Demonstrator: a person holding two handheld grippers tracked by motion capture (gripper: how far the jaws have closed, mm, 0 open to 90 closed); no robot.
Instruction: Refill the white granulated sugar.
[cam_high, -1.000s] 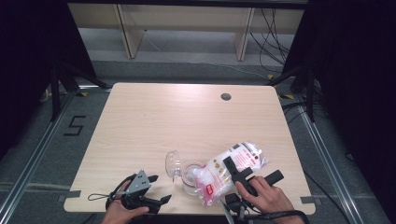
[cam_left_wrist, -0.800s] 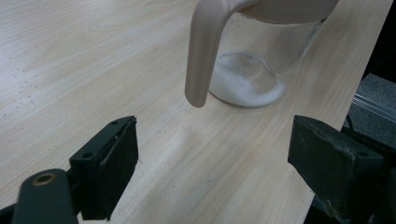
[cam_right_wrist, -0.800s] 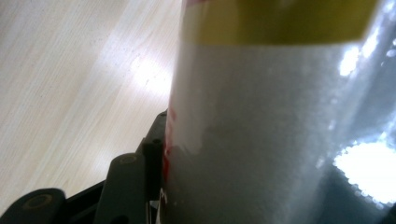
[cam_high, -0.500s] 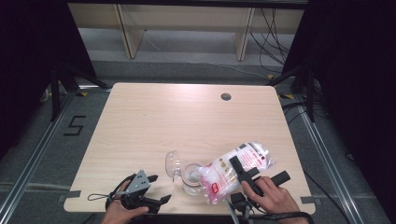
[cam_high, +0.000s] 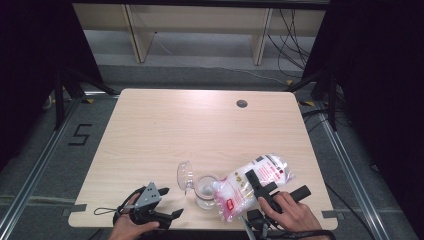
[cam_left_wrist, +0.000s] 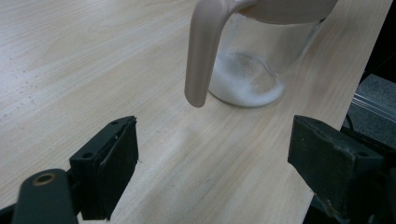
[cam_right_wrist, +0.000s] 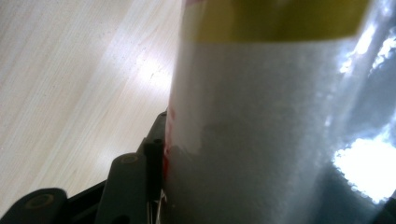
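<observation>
Clear plastic bag of white granules tipped over a glass jar

Since 1 second ago the bag (cam_high: 252, 185), clamped in the half-closed right gripper (cam_high: 260, 186), has been swung lower so its mouth meets the clear glass jar (cam_high: 205, 190); pouring seems underway. Granules on the jar's bottom are seen in the left gripper view, between the wide-open, empty left gripper (cam_left_wrist: 212, 163) jaws.
</observation>
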